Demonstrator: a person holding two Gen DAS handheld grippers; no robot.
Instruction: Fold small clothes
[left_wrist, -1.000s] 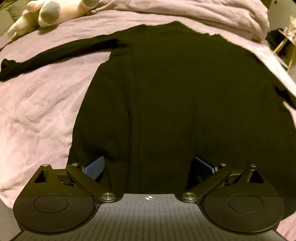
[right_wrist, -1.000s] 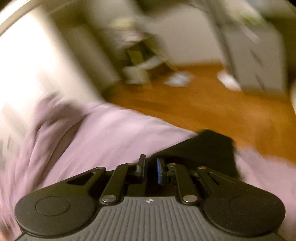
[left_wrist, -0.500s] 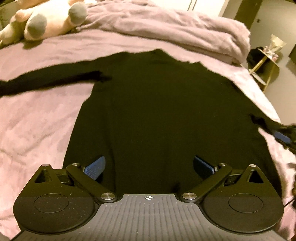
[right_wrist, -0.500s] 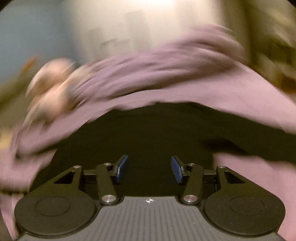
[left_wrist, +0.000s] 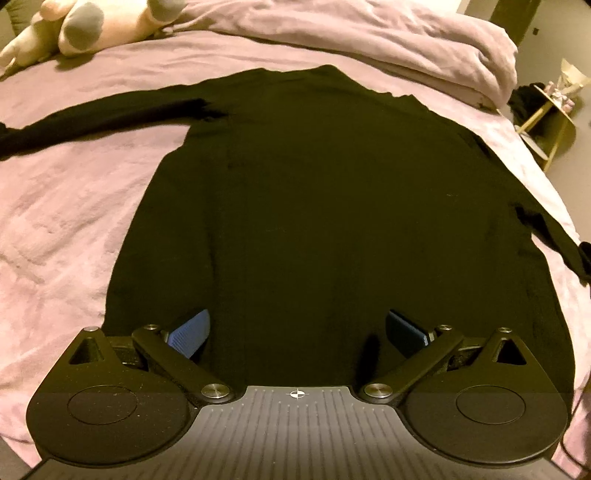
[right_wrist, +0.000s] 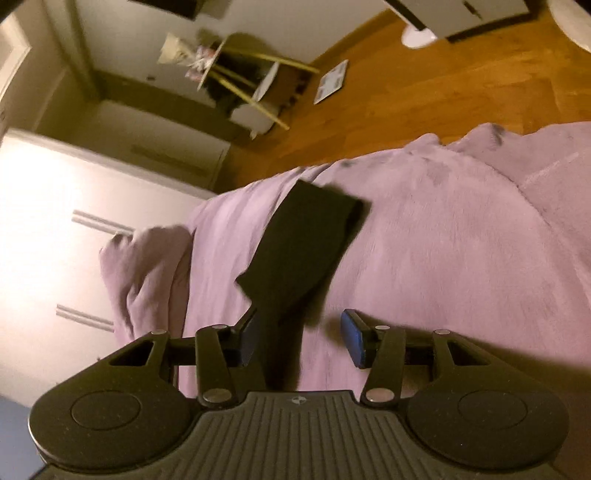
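On the bed (left_wrist: 66, 206), from my left wrist camera, I see the black top (left_wrist: 314, 206) spread flat on the pink blanket, body towards me, one sleeve (left_wrist: 92, 118) stretched out to the left. My left gripper (left_wrist: 297, 332) hovers over the hem with its jaws wide apart, pressing nothing. A plush toy (left_wrist: 85, 26) lies at the far corner, a bunched duvet (left_wrist: 406, 40) behind the top.

From my right wrist camera, the view is rolled and somewhat smeared. My right gripper (right_wrist: 301, 341) has just been closing a little, yet its jaws stand apart. The other sleeve (right_wrist: 303, 251) runs between them, close against the left pad as far as I can tell, clear of the right one. Wooden floor (right_wrist: 424, 88) shows beyond the bed edge.
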